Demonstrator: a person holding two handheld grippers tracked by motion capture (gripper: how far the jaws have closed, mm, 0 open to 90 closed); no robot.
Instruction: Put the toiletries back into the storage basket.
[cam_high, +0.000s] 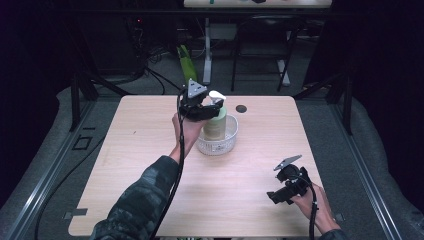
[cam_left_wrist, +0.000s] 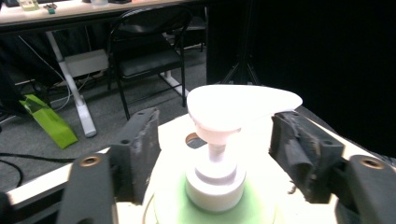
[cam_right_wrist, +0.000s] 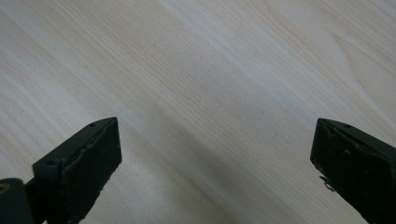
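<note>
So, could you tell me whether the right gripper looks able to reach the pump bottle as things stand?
Probably yes: bare table lies between the open right gripper and the pump bottle, though the left gripper already straddles its pump.

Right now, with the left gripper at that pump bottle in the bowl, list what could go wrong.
1. The left gripper has its jaws apart on either side of the pump bottle; drawing back crookedly, a jaw might catch the white pump head and tip the bottle.
2. The bottle stands tall in the shallow clear bowl, so a nudge could topple both.
</note>
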